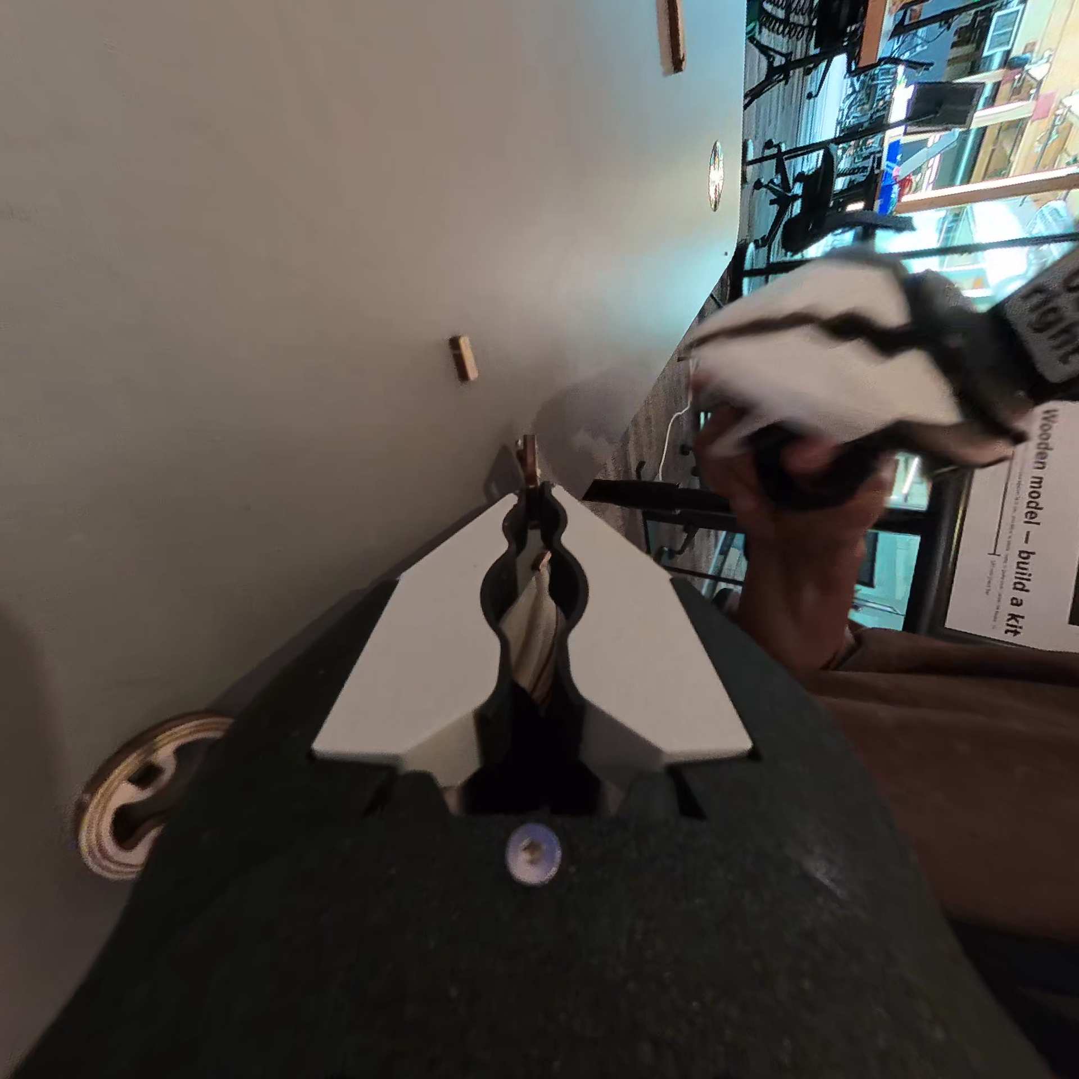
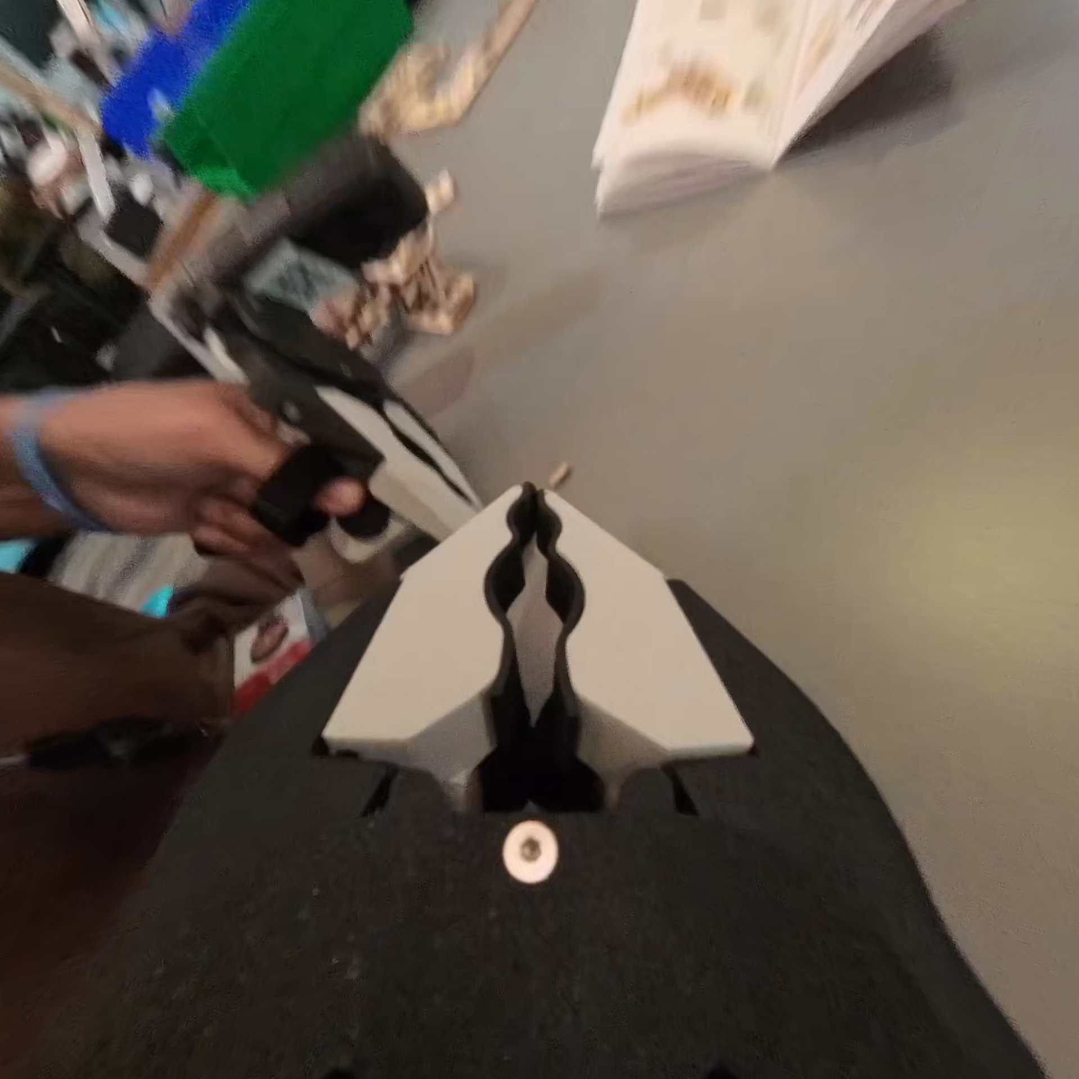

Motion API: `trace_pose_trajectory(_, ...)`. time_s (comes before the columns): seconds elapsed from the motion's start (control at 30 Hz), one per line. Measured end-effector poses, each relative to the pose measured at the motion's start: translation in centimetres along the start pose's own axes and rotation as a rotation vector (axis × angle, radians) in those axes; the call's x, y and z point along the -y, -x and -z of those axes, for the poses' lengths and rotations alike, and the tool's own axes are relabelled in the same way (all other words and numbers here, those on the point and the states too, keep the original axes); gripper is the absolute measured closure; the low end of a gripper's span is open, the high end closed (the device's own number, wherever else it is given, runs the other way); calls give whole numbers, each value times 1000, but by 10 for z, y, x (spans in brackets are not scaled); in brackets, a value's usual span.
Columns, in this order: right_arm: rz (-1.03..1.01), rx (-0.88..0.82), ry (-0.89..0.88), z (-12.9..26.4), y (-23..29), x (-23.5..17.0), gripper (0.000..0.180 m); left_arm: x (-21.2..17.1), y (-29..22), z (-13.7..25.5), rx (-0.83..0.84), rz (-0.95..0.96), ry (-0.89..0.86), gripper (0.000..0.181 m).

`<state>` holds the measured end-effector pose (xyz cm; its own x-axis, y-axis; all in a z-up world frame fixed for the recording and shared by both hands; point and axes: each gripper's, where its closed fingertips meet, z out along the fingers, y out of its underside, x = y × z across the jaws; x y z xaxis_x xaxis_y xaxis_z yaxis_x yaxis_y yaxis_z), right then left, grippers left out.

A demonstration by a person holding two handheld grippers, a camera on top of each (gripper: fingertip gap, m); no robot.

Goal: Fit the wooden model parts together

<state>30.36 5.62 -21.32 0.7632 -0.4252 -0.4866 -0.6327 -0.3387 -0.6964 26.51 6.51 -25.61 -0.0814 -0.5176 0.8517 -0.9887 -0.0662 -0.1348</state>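
left gripper (image 1: 530, 496) pinches a small wooden piece (image 1: 530, 461) at its tips, right gripper (image 2: 534, 496) closed empty; next judged: bring a mating part to the piece.

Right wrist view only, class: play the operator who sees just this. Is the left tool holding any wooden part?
Observer: Yes. The left wrist view shows the left tool shut on a small wooden piece at its tips.
Operator: Any loose parts near it?
Observer: A round wooden disc lies on the table beside the tool's body.
Operator: Anything ahead?
Observer: A small wooden block lies ahead on the table, apart from the held piece.
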Motion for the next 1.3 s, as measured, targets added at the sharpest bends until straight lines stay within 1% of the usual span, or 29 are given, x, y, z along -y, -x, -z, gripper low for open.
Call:
trace_pose_trajectory(0.03,6,11,171,-21,3,-37,180,0,0,0,8,-18,5,180)
trace_pose_trajectory(0.07,-16,27,96,-31,8,-32,180,-1,1,1,22,-32,17,180)
trace_pose_trajectory(0.1,24,18,162,-34,8,-38,180,-4,1,2,17,-56,38,180)
trace_pose_trajectory(0.13,68,-4,177,-35,6,-39,180,-4,0,1,5,-51,25,180)
trace_pose_trajectory(0.2,63,-4,103,-35,10,-24,180,-4,-1,1,-10,-41,19,180)
trace_pose_trajectory(0.27,62,-37,31,-19,2,-7,180,-5,-1,1,1,-73,21,180)
trace_pose_trajectory(0.33,20,35,-38,-10,8,3,180,-5,-1,1,13,-113,15,180)
trace_pose_trajectory(0.43,-6,136,-38,-6,14,-6,180,-7,-3,2,75,-399,-9,179)
trace_pose_trajectory(0.47,5,169,-41,-4,19,-10,175,-6,-11,6,71,-505,-38,179)
trace_pose_trajectory(0.5,8,200,-62,-1,23,-10,166,-2,-19,12,76,-606,-84,180)
trace_pose_trajectory(0.57,-6,283,-115,8,36,-5,165,5,-39,25,104,-822,-195,180)
trace_pose_trajectory(0.63,-29,367,-185,16,50,10,160,12,-51,39,225,-1054,-288,180)
trace_pose_trajectory(0.7,-54,449,-221,22,64,20,156,14,-52,47,407,-1311,-291,180)
trace_pose_trajectory(0.77,-45,458,-213,18,71,21,151,16,-54,54,573,-1524,-285,180)
trace_pose_trajectory(0.83,-43,460,-204,12,78,19,144,18,-58,61,688,-1653,-299,180)
trace_pose_trajectory(0.9,-79,478,-211,6,86,21,135,18,-65,65,732,-1703,-328,180)
trace_pose_trajectory(1.0,-117,482,-254,1,89,28,134,14,-70,68,765,-1748,-338,180)
trace_pose_trajectory(1.07,-122,520,-267,3,93,31,150,13,-74,71,783,-1756,-362,180)
trace_pose_trajectory(1.2,-94,533,-244,5,98,29,152,9,-75,74,771,-1740,-375,180)
trace_pose_trajectory(1.3,-105,558,-238,8,100,27,152,4,-76,75,763,-1766,-358,180)
